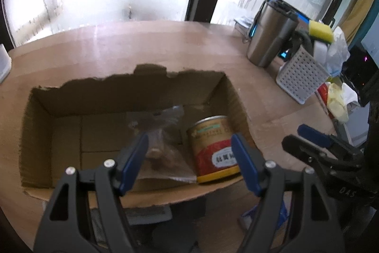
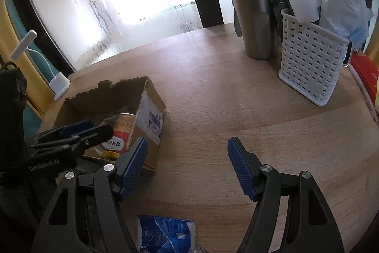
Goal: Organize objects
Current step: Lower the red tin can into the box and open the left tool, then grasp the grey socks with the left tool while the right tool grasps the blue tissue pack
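Observation:
An open cardboard box [image 1: 35, 134] sits on the wooden table; it also shows in the right wrist view [image 2: 151, 120]. Inside lie a red and yellow can [image 1: 213, 148] on its side and a clear plastic bag [image 1: 163, 146] of brownish items. My left gripper [image 1: 189, 158] hangs open and empty above the box's near edge. My right gripper [image 2: 187, 165] is open and empty over bare table to the right of the box. A blue and white packet [image 2: 165, 234] lies on the table below the right gripper.
A steel tumbler [image 2: 255, 16] with a black lid and a white perforated basket [image 2: 308, 68] holding sponges and a plastic bag stand at the back right. A white lamp base [image 2: 59, 84] stands behind the box. A frosted window is behind the table.

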`<state>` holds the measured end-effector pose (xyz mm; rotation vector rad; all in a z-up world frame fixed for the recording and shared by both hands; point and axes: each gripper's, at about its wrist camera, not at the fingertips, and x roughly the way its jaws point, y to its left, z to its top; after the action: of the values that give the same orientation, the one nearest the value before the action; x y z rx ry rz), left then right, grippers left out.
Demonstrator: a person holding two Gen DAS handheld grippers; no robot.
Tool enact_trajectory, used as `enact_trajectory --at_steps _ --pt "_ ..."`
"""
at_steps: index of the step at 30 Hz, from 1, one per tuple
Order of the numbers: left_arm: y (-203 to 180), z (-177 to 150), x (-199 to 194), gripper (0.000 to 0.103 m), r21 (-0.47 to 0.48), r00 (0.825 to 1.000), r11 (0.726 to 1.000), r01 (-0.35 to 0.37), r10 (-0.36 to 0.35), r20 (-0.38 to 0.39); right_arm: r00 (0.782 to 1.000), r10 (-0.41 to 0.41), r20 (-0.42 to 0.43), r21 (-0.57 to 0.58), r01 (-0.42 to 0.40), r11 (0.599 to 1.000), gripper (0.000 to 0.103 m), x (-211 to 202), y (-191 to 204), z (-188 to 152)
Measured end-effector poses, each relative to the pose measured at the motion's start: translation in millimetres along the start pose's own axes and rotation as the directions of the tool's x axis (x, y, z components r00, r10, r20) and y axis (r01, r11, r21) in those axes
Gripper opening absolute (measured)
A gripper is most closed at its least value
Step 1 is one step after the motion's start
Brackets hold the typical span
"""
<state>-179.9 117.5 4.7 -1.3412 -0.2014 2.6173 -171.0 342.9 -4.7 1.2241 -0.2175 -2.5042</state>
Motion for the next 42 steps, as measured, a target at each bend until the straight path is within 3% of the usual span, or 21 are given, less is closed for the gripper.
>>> enact_trajectory --at_steps 11,14,16,18,42 --pt "15.8 -15.3 -28.5 0.074 -0.034 0.998 0.999 -0.003 0.005 0.055 1.0 -0.009 0.027 -0.062 0.011 0.998 0.074 -11.4 22.7 -11.7" --pt "19.7 -21.9 -36.2 0.074 -0.043 0.998 0.999 -0.003 0.006 0.068 0.999 -0.012 0.029 -0.076 0.014 0.997 0.08 -13.9 27.0 -17.9" --pt "21.7 -25.7 -39.7 0.077 -0.049 0.997 0.999 -0.004 0.008 0.074 0.999 -0.011 0.033 -0.083 0.014 0.996 0.08 -15.6 30.7 -21.2" --pt "24.3 -29.7 -44.2 0.089 -0.055 0.997 0.998 -0.007 0.011 0.078 0.999 -0.013 0.037 -0.09 0.016 0.996 0.08 -17.4 34.2 -23.8" --pt "47.8 -71.3 -74.2 0.09 -0.079 0.995 0.997 -0.009 0.016 0.097 0.999 -0.031 0.035 -0.127 0.036 0.991 0.08 -29.0 61.7 -53.4"
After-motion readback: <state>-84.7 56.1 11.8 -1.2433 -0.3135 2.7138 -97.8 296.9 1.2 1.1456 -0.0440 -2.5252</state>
